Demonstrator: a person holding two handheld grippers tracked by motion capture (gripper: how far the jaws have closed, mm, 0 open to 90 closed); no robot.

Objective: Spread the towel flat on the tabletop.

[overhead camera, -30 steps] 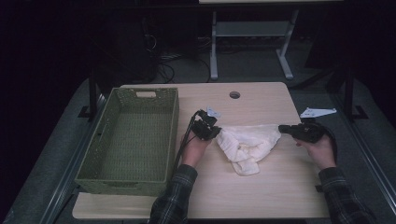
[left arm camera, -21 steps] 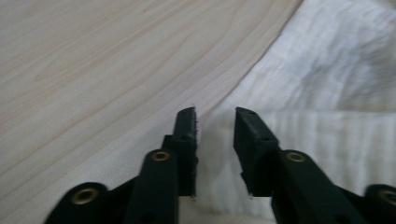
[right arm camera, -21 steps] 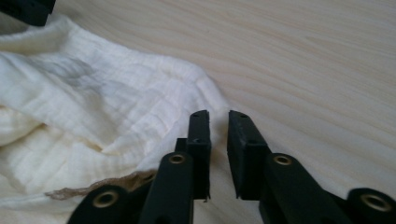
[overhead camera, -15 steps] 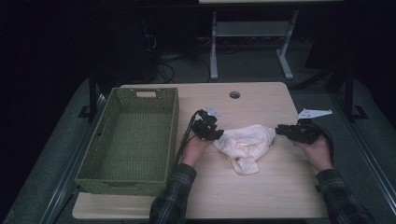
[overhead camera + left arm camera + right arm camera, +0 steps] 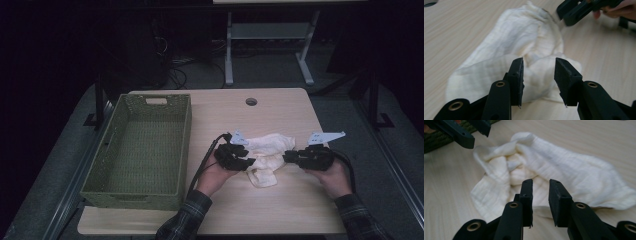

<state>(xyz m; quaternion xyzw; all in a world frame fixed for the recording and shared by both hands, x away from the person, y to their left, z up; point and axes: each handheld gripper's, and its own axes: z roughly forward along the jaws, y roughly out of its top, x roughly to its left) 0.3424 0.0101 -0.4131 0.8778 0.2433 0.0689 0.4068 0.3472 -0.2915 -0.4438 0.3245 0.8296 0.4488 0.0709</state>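
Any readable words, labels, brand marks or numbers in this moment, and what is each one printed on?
None can be read.
The cream cloth is plain, with no tag or print showing.
The green woven basket bears no label.
The wooden table is unmarked.
The black left tool and right tool carry no lettering.

Left gripper (image 5: 538, 82) jaws parted, nothing clamped; crumpled cream cloth (image 5: 519, 42) ahead.
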